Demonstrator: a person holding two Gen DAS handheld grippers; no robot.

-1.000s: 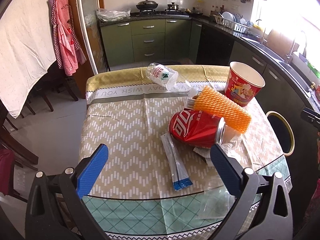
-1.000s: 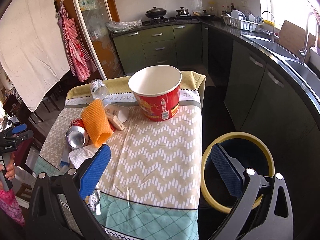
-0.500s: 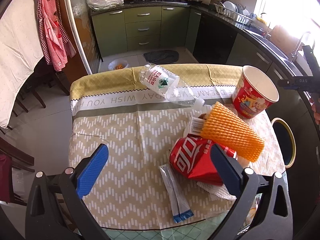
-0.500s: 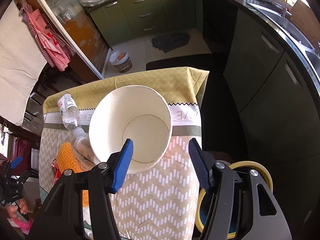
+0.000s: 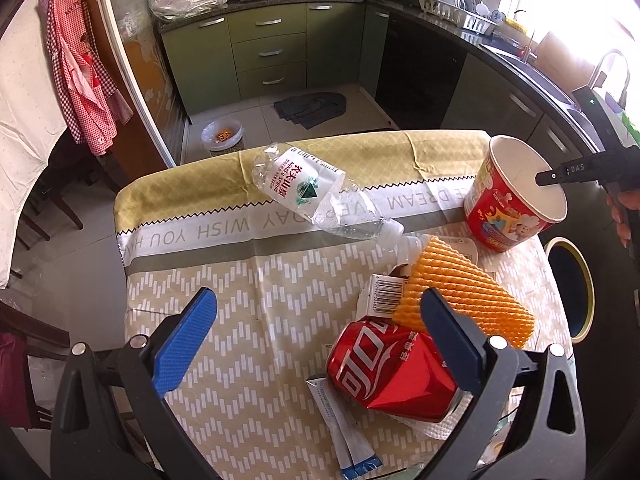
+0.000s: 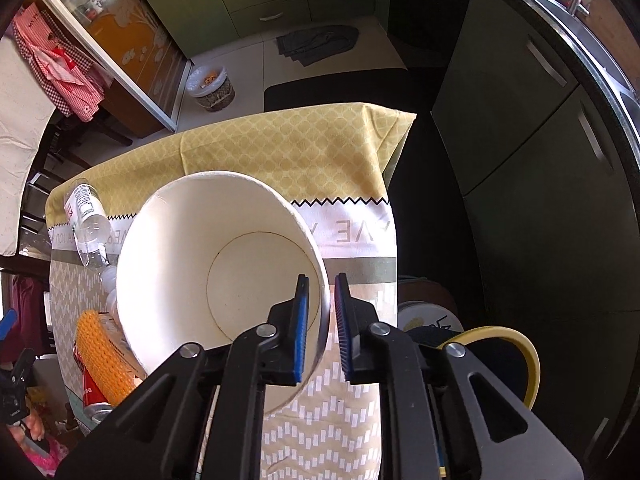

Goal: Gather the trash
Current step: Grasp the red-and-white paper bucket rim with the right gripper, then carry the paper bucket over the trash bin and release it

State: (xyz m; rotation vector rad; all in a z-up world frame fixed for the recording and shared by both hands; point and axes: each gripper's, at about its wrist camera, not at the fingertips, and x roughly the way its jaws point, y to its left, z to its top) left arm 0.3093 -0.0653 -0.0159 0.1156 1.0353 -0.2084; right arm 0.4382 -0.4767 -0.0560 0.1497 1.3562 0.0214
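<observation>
The right gripper [image 6: 320,320] is pinching the rim of the red paper bucket [image 5: 516,200], its jaws having just closed, one pad inside and one outside. The bucket is standing near the table's [image 5: 248,360] far right corner. The left gripper [image 5: 316,340] is hanging wide open and empty over the crushed cola can [image 5: 392,372], orange foam net [image 5: 460,292] and plastic water bottle [image 5: 316,192].

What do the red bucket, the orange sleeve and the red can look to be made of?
Red bucket: probably coated paperboard, with a matte white inside, a rolled rim and glossy red print. Orange sleeve: looks like soft foam netting, from its raised mesh texture. Red can: thin metal, likely aluminium, glossy and dented.
</observation>
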